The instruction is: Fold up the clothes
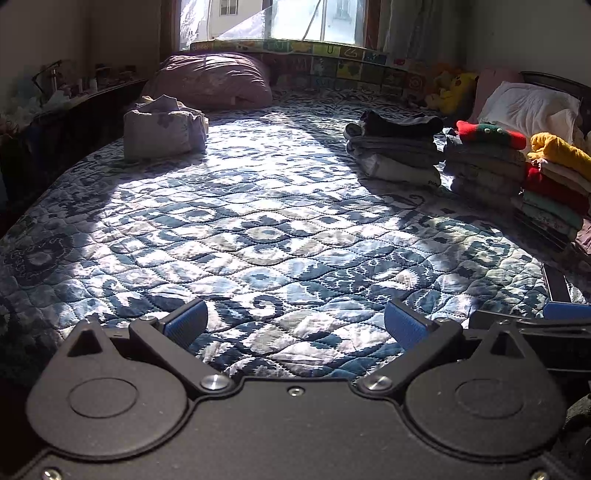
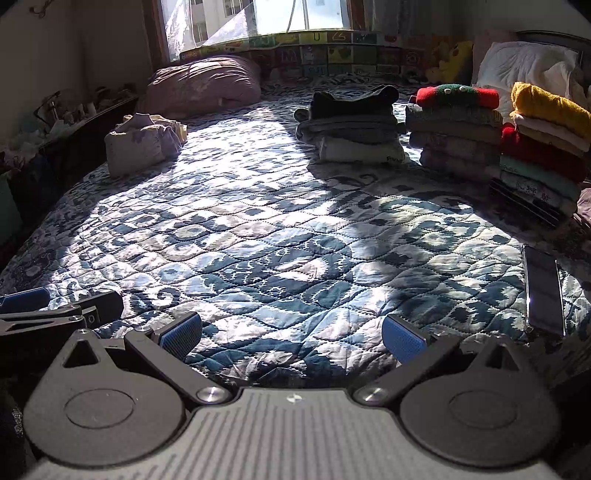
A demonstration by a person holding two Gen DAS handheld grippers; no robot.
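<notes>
Left wrist view: left tongs (image 1: 295, 325) released, blue pads (image 1: 186, 323) spread wide, nothing between, hovering low over blue-white quilted bedspread (image 1: 258, 221). Right tongs' blue tip (image 1: 567, 310) poking in at right edge, just beside.

Right wrist view: right tongs (image 2: 291, 334) also released, pads (image 2: 402, 339) wide apart, empty, low over same bedspread. Left tongs' body (image 2: 55, 314) visible at left edge.

Clothes all at far side of bed, well apart from both tongs. Folded dark/grey stack (image 2: 351, 125) w/ black item on top, toward middle-right. Next to it grey stack topped by red-green knit (image 2: 458, 96). Further right, taller stack (image 2: 543, 147) w/ yellow top, then pale, red, mint layers. Pale lilac bundle (image 2: 144, 144) loosely folded at far left, alone. Pink duvet (image 2: 203, 83) bunched at back left, near window (image 2: 280, 14). White pillow (image 2: 524, 62) and yellow plush toy (image 2: 452, 59) at back right. Dark phone (image 2: 545, 291) flat on bedspread, near right tongs, right side. Middle of bed sunlit, no garment under either tongs.
</notes>
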